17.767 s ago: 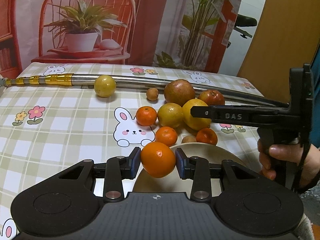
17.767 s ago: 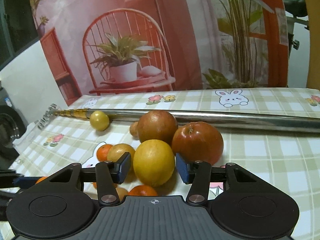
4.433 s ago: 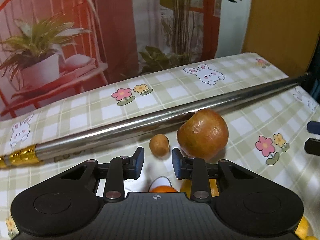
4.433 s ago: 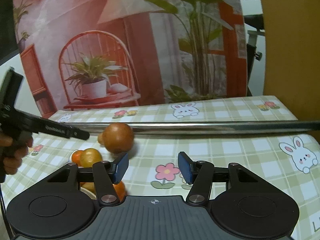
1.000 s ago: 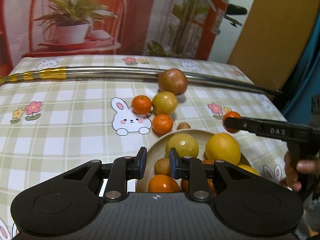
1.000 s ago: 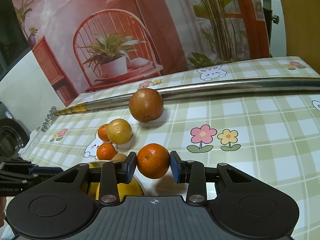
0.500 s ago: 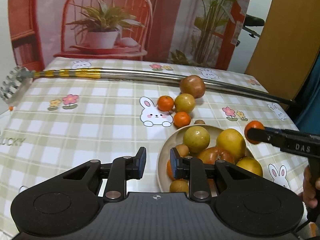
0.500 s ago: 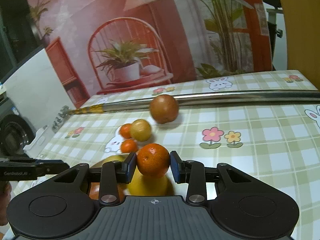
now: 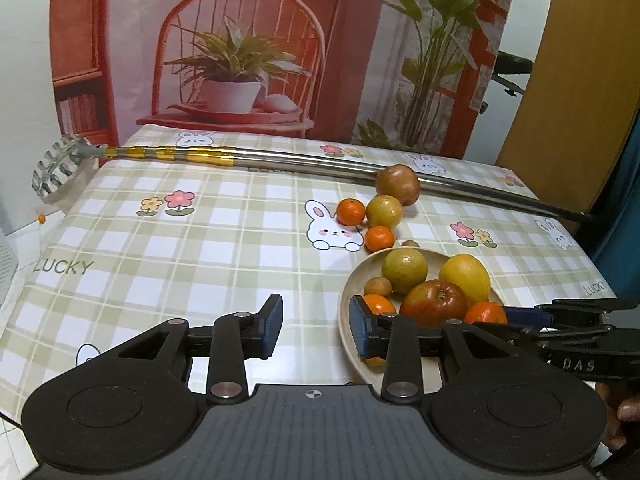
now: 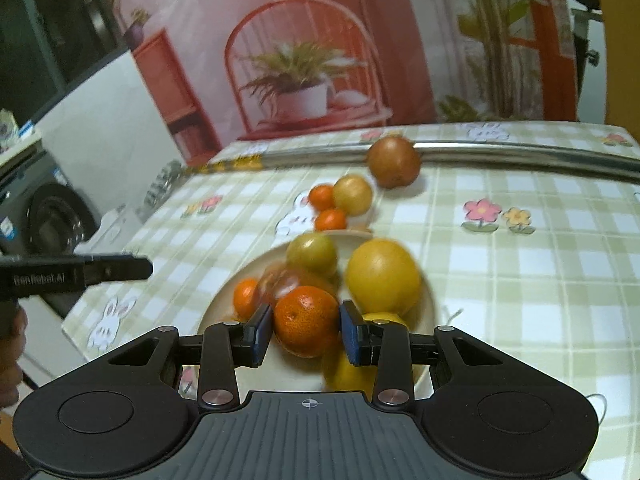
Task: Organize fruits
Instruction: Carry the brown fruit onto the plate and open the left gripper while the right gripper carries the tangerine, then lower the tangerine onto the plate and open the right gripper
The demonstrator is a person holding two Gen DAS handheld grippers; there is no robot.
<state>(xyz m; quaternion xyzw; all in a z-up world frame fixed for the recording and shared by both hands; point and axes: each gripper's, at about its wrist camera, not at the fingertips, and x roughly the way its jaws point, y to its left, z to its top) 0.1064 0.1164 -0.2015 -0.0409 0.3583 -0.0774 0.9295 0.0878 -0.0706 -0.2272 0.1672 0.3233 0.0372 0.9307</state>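
Orange mandarin [image 10: 306,320] is clenched between my right gripper [image 10: 306,334] pads, hanging over the beige plate [image 10: 224,300] that already carries an apple [image 9: 434,305], 2 yellow fruits and some smaller ones. My left gripper [image 9: 316,330] has nothing between its jaws, which are opening above the checked tablecloth [image 9: 200,248] just left of the plate. Beyond the plate I see 4 more fruits on the cloth, the brown one [image 9: 398,185] against the metal pole [image 9: 304,162].
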